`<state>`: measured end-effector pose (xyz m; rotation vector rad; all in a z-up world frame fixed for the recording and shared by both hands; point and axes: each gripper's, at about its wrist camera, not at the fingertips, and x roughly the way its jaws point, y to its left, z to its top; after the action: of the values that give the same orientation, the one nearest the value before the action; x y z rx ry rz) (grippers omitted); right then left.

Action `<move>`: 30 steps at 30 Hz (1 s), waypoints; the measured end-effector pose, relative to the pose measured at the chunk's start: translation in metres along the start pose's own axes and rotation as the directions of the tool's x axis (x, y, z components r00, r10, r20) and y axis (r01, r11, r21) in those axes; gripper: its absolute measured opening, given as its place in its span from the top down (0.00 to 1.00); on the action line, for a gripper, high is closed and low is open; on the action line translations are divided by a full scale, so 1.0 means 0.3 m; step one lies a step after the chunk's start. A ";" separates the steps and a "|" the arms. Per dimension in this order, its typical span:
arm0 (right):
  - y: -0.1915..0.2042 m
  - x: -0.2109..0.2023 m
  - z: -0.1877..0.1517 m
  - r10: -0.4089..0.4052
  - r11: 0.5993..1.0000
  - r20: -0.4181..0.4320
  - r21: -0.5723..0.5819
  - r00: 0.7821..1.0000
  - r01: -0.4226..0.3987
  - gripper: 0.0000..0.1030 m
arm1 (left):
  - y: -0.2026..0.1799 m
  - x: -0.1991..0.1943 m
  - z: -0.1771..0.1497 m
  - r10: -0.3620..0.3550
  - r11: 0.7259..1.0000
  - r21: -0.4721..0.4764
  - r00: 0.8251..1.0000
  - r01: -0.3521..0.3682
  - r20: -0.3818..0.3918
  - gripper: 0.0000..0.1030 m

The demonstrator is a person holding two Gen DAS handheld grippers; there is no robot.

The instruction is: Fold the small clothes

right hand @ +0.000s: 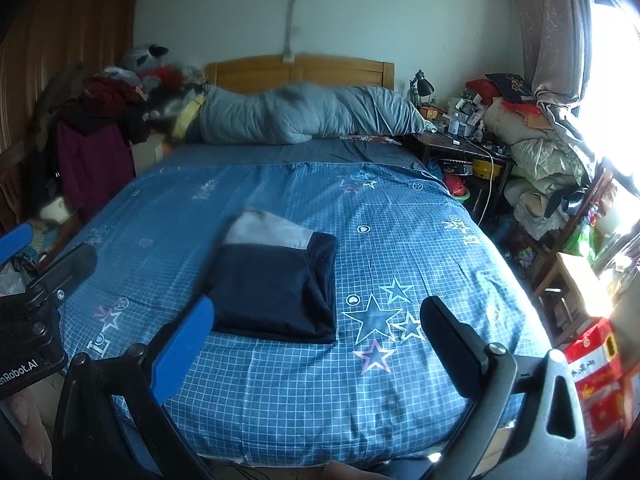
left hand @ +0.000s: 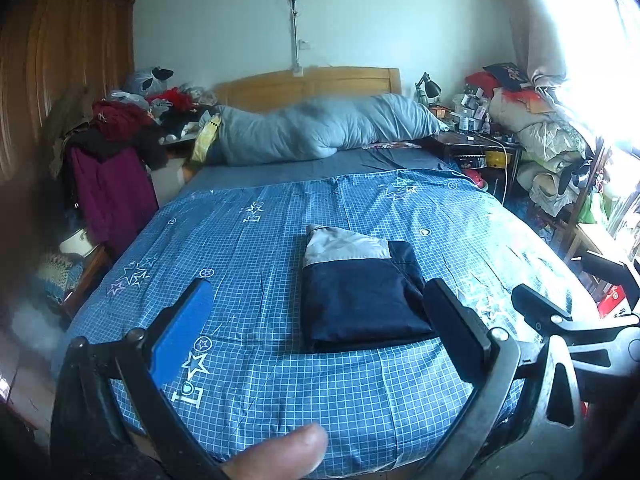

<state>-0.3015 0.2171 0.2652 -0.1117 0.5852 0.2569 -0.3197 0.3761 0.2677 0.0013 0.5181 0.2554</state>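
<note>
Two grippers: both are held above the near edge of the bed point(left hand: 280, 400), and nothing is gripped by either.
Left gripper point(left hand: 320, 320): its jaws are spread wide and empty; the blue finger point(left hand: 180, 336) is over bare cover, and the black finger point(left hand: 456, 328) is seen in front of the garment's right edge. Contact with the cloth cannot be told.
Right gripper point(right hand: 316, 332): it is released as well, with the jaws apart, and it is kept to the right of the garment.
Garment point(left hand: 360, 300): a small dark navy piece with a grey band at the far end is laid flat in a compact rectangle, on the near middle of the checked cover.
Reason of placing: the fold is judged to be finished or almost finished, so the grippers are probably kept clear in order not to disturb the layers.
Left view only: a thumb point(left hand: 280, 456) is seen at the lower edge, and the other gripper at the right border.
Right view only: the layered right edge of the garment point(right hand: 276, 284) is shown unhidden, and the large star print point(right hand: 374, 320) beside it.
</note>
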 end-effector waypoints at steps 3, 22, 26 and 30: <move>-0.006 0.000 0.000 0.006 1.000 -0.006 0.005 1.000 -0.006 0.00 | -0.002 -0.002 0.000 0.000 1.000 0.003 1.000 0.000 -0.002 0.00; -0.009 0.031 -0.010 0.031 0.999 -0.040 0.006 0.999 -0.031 0.00 | 0.009 0.010 0.008 0.003 1.000 0.008 1.000 -0.003 -0.002 0.00; -0.010 0.034 -0.009 0.035 0.999 -0.042 0.008 0.998 -0.035 0.00 | 0.013 0.016 0.011 0.006 1.000 0.005 1.000 -0.006 -0.002 0.00; -0.008 0.039 -0.006 0.039 0.999 -0.043 0.007 0.998 -0.039 0.00 | 0.015 0.017 0.010 0.009 1.000 0.003 1.000 -0.009 -0.002 0.00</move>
<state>-0.2923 0.2169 0.2573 -0.1004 0.6312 0.2911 -0.3150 0.3819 0.2682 0.0058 0.5203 0.2631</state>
